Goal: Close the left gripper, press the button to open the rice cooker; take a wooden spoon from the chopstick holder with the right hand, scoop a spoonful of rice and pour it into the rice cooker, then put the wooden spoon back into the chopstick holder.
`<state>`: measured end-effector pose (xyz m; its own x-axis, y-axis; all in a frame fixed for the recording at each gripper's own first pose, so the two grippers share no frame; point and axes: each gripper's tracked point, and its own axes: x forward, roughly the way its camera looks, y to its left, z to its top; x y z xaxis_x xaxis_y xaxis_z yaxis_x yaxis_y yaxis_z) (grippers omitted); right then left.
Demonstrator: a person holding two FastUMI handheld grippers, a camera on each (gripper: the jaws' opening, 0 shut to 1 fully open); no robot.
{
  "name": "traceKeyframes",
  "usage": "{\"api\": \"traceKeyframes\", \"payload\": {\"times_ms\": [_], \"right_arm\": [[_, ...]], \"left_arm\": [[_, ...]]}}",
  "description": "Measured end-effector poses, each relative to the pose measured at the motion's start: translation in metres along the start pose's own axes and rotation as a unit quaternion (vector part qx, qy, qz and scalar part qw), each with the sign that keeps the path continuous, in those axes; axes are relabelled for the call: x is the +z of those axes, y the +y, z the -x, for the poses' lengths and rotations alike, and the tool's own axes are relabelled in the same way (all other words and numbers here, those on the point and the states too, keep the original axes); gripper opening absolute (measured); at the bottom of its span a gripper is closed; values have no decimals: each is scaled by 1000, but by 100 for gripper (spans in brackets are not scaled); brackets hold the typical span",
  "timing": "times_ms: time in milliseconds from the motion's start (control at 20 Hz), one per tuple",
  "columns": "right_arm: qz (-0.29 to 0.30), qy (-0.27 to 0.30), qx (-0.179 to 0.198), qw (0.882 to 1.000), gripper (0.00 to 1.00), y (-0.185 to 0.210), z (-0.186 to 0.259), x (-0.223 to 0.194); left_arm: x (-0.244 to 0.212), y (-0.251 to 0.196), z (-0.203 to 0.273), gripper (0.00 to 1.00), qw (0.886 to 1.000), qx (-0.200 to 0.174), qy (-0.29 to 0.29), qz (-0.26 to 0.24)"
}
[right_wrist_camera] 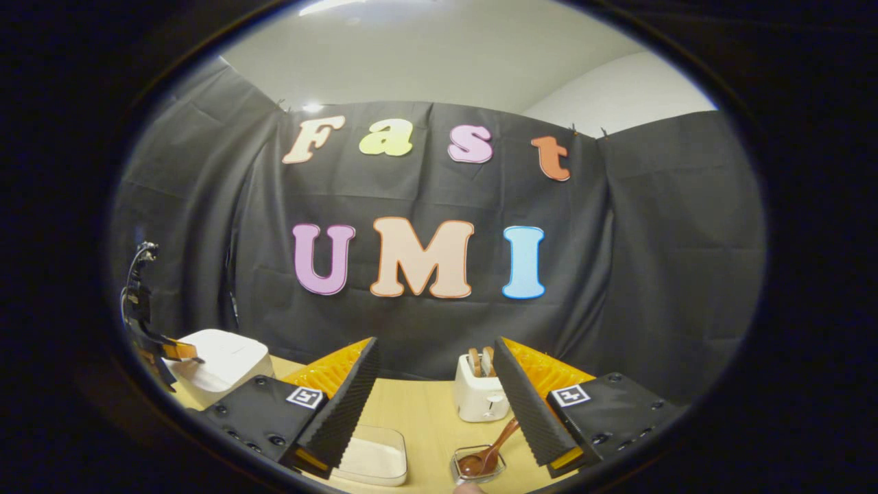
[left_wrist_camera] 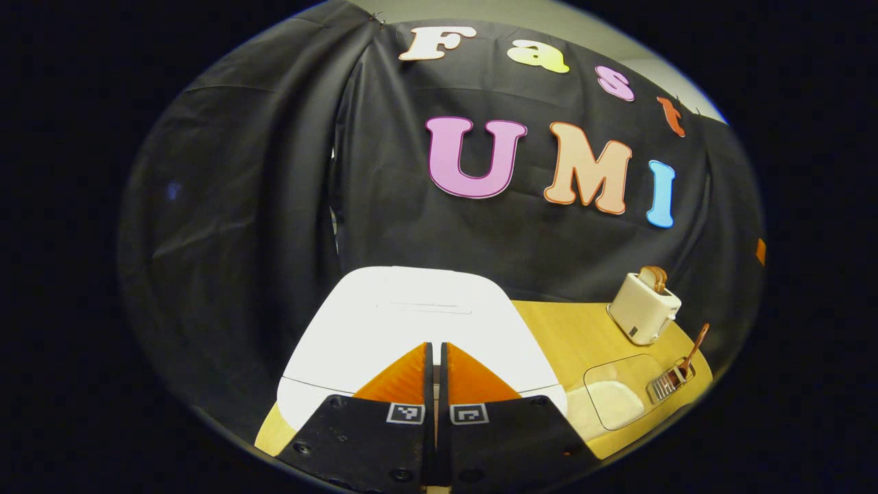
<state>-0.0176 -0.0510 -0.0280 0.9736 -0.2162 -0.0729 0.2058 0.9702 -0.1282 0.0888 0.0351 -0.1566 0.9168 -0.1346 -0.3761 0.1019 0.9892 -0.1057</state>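
In the left gripper view my left gripper is shut with nothing between its fingers, and its tips hover over the front of the white rice cooker, whose lid is down. The right gripper view has the same cooker at far left with the left gripper just above it. My right gripper stands open and holds nothing. Below it a wooden spoon leans in the metal chopstick holder. A clear container of rice lies to the holder's left.
A white toaster with bread slices stands at the back of the wooden table. The left gripper view has the toaster, rice container and chopstick holder to the cooker's right.
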Motion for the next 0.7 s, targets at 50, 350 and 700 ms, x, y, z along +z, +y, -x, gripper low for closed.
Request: {"api": "traceKeyframes", "payload": {"times_ms": [50, 350, 700], "right_arm": [[0, 0, 1, 1000, 100, 1, -1, 0], [6, 4, 10, 1000, 100, 6, -4, -4], [8, 6, 18, 1000, 100, 10, -7, -5]], "left_arm": [[-3, -1, 0, 0, 1000, 0, 6, -1], [-5, 3, -2, 0, 1000, 4, 3, 3], [-13, 4, -4, 0, 1000, 17, 12, 10]]}}
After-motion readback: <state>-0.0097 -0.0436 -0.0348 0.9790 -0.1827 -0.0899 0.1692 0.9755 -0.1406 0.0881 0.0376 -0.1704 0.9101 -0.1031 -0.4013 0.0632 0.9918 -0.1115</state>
